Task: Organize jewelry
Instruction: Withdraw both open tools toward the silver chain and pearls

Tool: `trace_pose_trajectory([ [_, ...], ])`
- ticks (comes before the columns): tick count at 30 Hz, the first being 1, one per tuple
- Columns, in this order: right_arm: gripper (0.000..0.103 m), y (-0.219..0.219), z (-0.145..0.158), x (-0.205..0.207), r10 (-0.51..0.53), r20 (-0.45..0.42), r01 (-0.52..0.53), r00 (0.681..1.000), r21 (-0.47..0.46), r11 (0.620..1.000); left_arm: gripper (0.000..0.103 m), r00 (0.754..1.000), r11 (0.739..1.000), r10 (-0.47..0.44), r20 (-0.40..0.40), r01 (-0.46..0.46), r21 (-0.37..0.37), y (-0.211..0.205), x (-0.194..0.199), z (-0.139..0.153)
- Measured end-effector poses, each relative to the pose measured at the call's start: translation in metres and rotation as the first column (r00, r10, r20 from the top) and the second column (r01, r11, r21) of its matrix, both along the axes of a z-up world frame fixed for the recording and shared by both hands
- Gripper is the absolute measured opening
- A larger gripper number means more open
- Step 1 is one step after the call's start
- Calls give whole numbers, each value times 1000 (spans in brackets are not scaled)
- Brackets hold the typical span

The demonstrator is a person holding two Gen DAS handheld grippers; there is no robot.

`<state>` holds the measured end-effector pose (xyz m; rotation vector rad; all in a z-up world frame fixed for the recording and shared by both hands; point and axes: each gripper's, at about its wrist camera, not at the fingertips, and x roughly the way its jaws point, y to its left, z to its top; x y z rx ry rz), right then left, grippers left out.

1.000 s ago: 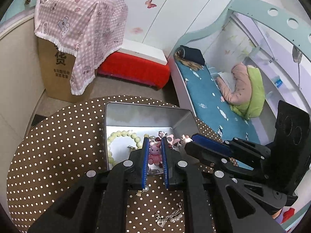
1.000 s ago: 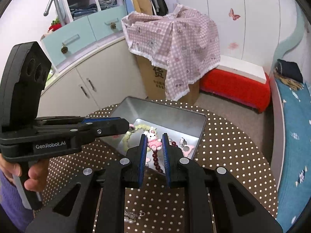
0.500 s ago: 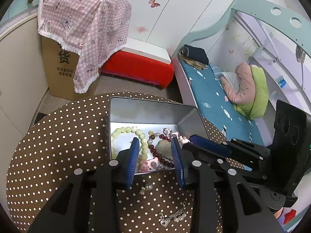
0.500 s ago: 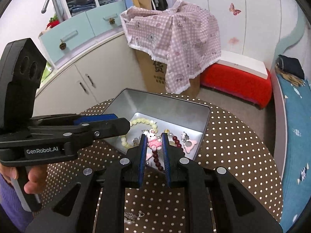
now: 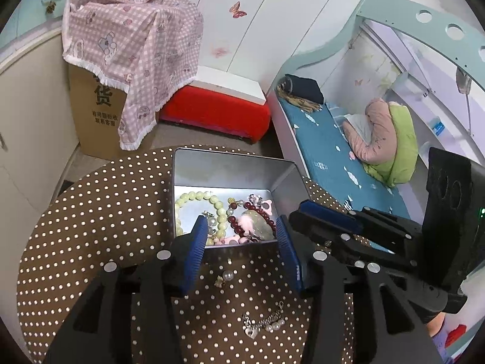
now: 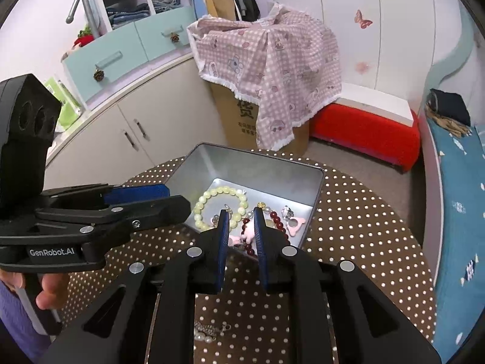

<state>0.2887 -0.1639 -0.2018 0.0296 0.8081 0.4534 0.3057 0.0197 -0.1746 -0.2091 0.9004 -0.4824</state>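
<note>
A silver tin (image 5: 230, 166) (image 6: 251, 166) on the dotted table holds a pale green bead bracelet (image 5: 197, 196) (image 6: 212, 195), a dark red bead bracelet (image 5: 266, 212) (image 6: 277, 220) and pink charms. A pink bunny charm (image 6: 246, 234) lies in the tin between my right fingers. My left gripper (image 5: 241, 235) is open and empty over the tin's near wall. My right gripper (image 6: 241, 224) is open over the tin's near edge. A pearl earring (image 5: 225, 277) and a silver heart chain (image 5: 263, 323) (image 6: 209, 332) lie on the table.
The round table (image 5: 91, 227) has a brown white-dotted cloth. Behind it stand a cardboard box under a pink checked cloth (image 5: 130, 57), a red bench (image 5: 218, 112) and a bed (image 5: 339, 157). White cabinets (image 6: 136, 130) are to the left.
My left gripper opened, dropped a pink charm into the tin and drew back. My right gripper opened and let the pink bunny charm fall into the tin.
</note>
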Motion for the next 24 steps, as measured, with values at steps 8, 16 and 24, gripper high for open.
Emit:
trace_pose_trajectory([
  [8,31,-13,19,-43,-14,53,16,998,-22,1000,56,997,997,27,79,-32,65,-1,-39,13],
  [16,41,-33,-5,-84,-46,17,46,999,-32,998,58,998,992,17,60,-24,126,-18,-72,-13],
  [24,45,-56,-35,-110,-76,-36,76,996,-12,997,59,1000,976,13,2,-13,218,-43,-90,-57],
])
